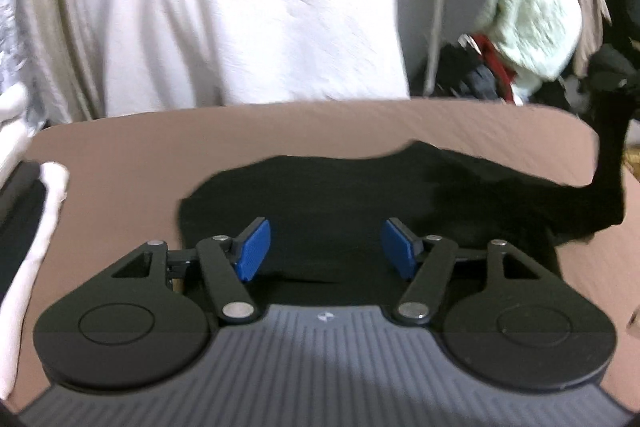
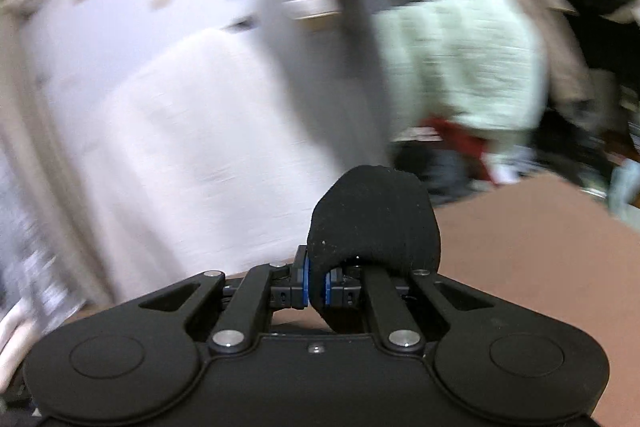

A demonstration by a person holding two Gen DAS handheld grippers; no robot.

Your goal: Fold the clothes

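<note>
A black garment [image 1: 360,195] lies spread on the brown table [image 1: 120,167] in the left wrist view, one end pulled up at the right [image 1: 608,167]. My left gripper [image 1: 326,253] is open just above the garment's near part, blue pads [image 1: 254,251] wide apart, holding nothing. In the right wrist view my right gripper [image 2: 317,287] is shut on a fold of the black garment [image 2: 372,219], which bulges up over the fingers, above the brown table [image 2: 520,267]. That view is blurred by motion.
A white cloth [image 1: 36,227] lies along the table's left edge. Behind the table hang a large white sheet [image 1: 240,7] and a pile of clothes with a pale green knit [image 1: 532,19] and something red [image 1: 496,63].
</note>
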